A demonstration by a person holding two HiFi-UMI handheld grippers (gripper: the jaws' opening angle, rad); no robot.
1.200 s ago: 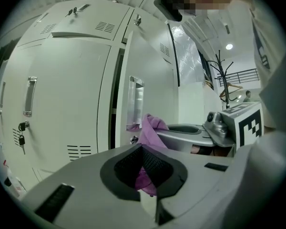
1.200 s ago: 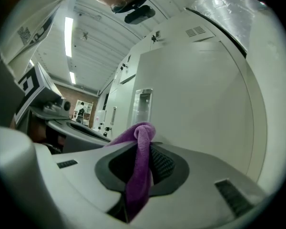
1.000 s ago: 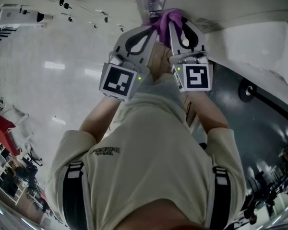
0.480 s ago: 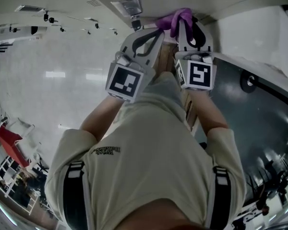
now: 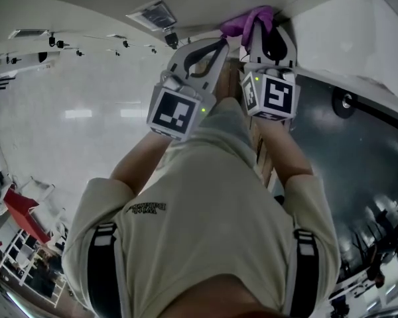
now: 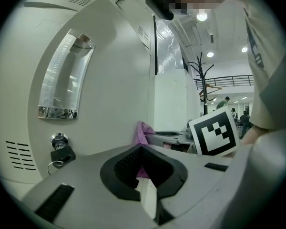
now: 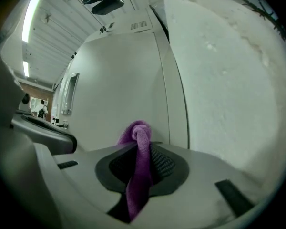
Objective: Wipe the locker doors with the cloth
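My right gripper [image 7: 142,144] is shut on a purple cloth [image 7: 139,162], whose bunched end [image 7: 136,130] presses against a white locker door [image 7: 119,85]. In the head view the cloth [image 5: 249,20] pokes out past the right gripper [image 5: 262,26] at the top. Just left of it, my left gripper [image 5: 220,42] is held close alongside. Its jaws stand shut with nothing between them [image 6: 142,149], pointing at the same door [image 6: 119,70]. The cloth [image 6: 143,133] shows beyond its tips.
A chrome recessed handle [image 6: 66,80] and a lock with a key and ring [image 6: 59,147] sit on the locker at the left. A rough white wall panel [image 7: 229,70] borders the door on the right. The person's torso [image 5: 205,230] fills the lower head view.
Both grippers have moved together up and to the right along the locker, carrying the cloth with them. Their grips have not changed.
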